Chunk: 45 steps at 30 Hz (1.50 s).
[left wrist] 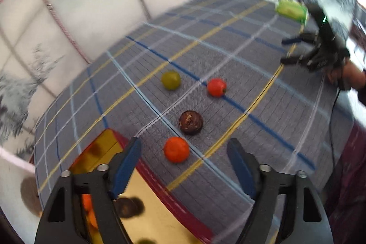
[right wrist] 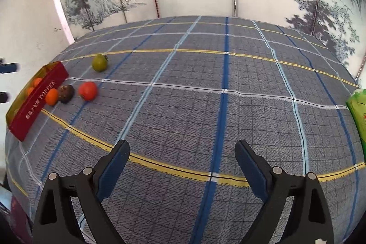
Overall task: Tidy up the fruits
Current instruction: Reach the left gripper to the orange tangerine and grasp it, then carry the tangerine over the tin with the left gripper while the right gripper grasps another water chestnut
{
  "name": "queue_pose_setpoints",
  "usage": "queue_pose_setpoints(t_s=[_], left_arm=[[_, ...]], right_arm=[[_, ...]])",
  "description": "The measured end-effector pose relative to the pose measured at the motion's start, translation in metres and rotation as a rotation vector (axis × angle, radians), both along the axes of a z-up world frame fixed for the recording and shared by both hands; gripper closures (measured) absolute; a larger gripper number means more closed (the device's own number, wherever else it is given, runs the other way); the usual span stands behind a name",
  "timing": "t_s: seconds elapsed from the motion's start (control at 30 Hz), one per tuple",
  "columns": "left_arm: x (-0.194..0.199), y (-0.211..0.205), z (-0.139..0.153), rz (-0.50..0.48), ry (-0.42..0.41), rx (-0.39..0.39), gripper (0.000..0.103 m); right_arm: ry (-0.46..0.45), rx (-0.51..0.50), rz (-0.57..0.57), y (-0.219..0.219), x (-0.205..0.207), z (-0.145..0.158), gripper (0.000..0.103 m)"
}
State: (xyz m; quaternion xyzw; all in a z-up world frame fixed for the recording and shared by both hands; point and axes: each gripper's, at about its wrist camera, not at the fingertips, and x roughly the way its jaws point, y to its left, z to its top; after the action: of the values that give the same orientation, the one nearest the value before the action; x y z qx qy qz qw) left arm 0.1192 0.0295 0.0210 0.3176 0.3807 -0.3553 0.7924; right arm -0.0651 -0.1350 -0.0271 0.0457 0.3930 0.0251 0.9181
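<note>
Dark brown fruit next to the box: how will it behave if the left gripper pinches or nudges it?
The dark brown fruit looks round, so a nudge would probably roll it across the checked tablecloth. Its top looks cracked or broken open, so it may be fragile under a hard pinch. The left gripper is open, seemingly wide enough.

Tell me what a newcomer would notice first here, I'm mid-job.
Four loose fruits on the plaid tablecloth: orange fruit, dark brown fruit, red fruit, green fruit. Beside them, at the table's left edge, sits the red-and-gold box, already holding fruit. Both grippers are open and empty.
</note>
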Motion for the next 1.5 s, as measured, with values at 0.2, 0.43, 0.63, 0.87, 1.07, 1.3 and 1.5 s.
queue_pose_setpoints(t_s=[0.2, 0.43, 0.63, 0.87, 1.07, 1.3, 1.5], left_arm=[[0.022, -0.016, -0.030, -0.110, 0.055, 0.115, 0.035], [0.042, -0.018, -0.060, -0.156, 0.121, 0.184, 0.042], [0.051, -0.009, -0.073, -0.142, 0.204, 0.145, 0.066], [0.017, -0.009, -0.054, 0.023, 0.099, 0.080, 0.067], [-0.029, -0.007, -0.015, 0.246, 0.040, -0.094, 0.067], [-0.076, 0.009, 0.003, 0.437, 0.016, -0.218, 0.067], [-0.096, 0.036, 0.006, 0.565, 0.032, -0.275, 0.067]], right_arm=[[-0.006, 0.025, 0.012, -0.001, 0.000, 0.000, 0.009], [0.015, 0.039, 0.023, -0.001, 0.004, -0.002, 0.009], [0.026, 0.054, 0.024, -0.002, 0.007, -0.003, 0.008], [0.037, 0.056, 0.029, -0.002, 0.010, -0.004, 0.008], [0.037, 0.049, 0.026, -0.001, 0.010, -0.005, 0.008], [0.047, 0.027, 0.026, 0.006, 0.013, -0.004, 0.008], [-0.063, 0.057, 0.168, 0.052, 0.018, 0.028, 0.008]])
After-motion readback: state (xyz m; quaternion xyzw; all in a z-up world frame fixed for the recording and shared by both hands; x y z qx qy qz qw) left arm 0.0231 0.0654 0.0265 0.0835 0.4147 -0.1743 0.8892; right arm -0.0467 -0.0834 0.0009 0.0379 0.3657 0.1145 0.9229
